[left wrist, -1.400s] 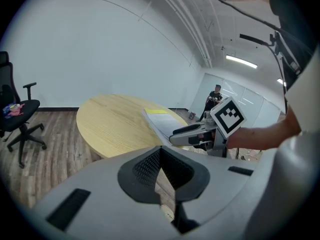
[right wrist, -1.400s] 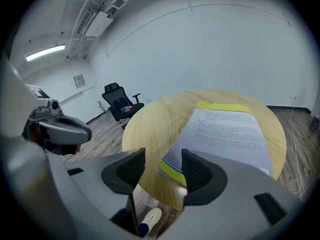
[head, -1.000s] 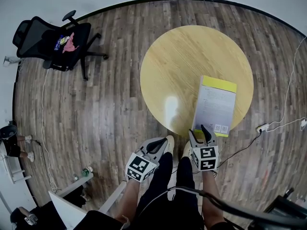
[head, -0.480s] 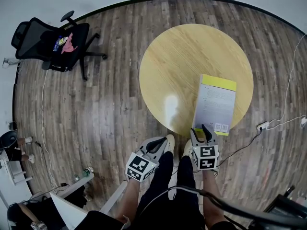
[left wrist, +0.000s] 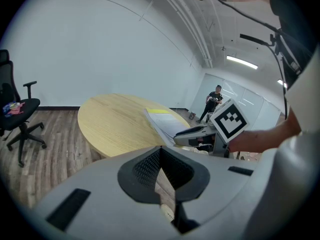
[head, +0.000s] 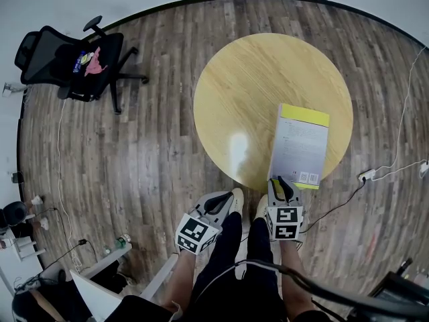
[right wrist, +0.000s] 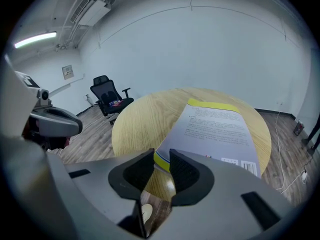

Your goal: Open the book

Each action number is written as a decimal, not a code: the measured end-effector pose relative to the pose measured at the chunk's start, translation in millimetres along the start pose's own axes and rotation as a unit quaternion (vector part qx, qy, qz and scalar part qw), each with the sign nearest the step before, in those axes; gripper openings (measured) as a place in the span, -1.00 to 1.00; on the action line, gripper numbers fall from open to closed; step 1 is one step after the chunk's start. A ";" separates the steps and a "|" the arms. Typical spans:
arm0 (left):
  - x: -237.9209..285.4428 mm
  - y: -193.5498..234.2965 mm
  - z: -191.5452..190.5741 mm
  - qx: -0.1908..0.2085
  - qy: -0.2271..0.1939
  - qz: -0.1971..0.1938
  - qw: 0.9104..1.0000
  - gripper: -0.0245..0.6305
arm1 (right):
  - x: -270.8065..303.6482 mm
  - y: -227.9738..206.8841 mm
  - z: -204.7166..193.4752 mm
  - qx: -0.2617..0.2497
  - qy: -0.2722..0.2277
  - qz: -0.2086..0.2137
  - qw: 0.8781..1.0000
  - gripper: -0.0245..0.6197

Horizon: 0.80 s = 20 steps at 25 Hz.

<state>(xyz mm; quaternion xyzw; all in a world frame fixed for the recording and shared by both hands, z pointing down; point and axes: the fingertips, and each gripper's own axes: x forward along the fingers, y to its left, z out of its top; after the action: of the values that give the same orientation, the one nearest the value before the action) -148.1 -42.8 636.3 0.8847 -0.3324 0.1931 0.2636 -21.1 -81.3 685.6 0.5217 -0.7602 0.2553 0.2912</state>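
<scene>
Book: closed book (head: pixel 299 146), barcode side up, lies flat on the right part of the round tabletop (head: pixel 248 86); its near end seems to jut past the rim toward the person.
Right tongs: the right tongs (head: pixel 280 181) tilt down at the book's near left corner (right wrist: pixel 161 160). The jaws have just been closing to a narrow gap, the yellow corner at their mouth, pads not visibly pressing.
Left tongs: the left tongs (left wrist: pixel 159 151) hang low beside the person's legs, well apart from the book, pads together on nothing.
Step in hand: catching the cover at that corner, by the look of it.
Doing it well: take only the top cover, not the whole block of pages. Work one pad under its edge, then swing it up and over slowly.
Unclear: which long edge is the spine.
Risk: an overhanging book may slide or tip off. The idle tongs could steady its far half.
</scene>
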 end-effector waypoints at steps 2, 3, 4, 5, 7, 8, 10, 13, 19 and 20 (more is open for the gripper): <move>-0.1 -0.7 -0.1 0.000 0.001 0.000 1.000 -0.93 | -1.0 0.9 0.1 -0.001 -0.003 -0.003 1.000 -0.66; 0.1 -1.2 -0.2 0.000 0.001 -0.001 1.000 -0.93 | -1.0 0.9 -0.1 -0.002 -0.003 -0.004 1.000 -0.67; 0.4 -1.7 -0.3 0.000 0.002 -0.001 1.000 -0.93 | -0.8 0.8 -0.2 -0.003 -0.002 -0.004 1.000 -0.69; 0.7 -2.0 -0.2 0.001 0.002 -0.002 1.000 -0.93 | -0.4 0.7 0.0 -0.004 -0.003 -0.004 1.000 -0.70; 1.0 -2.4 0.4 0.002 0.002 -0.003 1.000 -0.93 | -0.3 0.8 0.5 -0.006 -0.002 -0.004 1.000 -0.70; 1.0 -2.8 0.6 0.002 0.001 -0.004 1.000 -0.93 | -0.7 1.2 0.6 -0.006 -0.003 -0.003 1.000 -0.71; 1.1 -3.7 0.9 0.002 0.001 -0.004 1.000 -0.93 | -1.5 2.3 0.9 -0.008 -0.004 -0.002 1.000 -0.80; 1.7 -4.6 1.1 0.002 0.002 -0.004 1.000 -0.93 | -1.2 3.4 0.7 -0.009 -0.005 0.000 1.000 -0.85; 2.0 -3.5 1.5 0.003 0.001 -0.002 1.000 -0.93 | -0.8 3.2 -0.4 -0.006 -0.005 0.006 1.000 -0.88; 2.1 -3.6 2.1 0.003 0.000 -0.003 1.000 -0.93 | -0.9 3.3 -0.2 -0.005 -0.006 0.008 1.000 -0.89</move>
<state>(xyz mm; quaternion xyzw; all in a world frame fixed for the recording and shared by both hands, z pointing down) -143.8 -42.7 634.5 0.8863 -0.3293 0.1936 0.2617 -23.9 -79.6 684.9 0.5152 -0.7677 0.2505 0.2873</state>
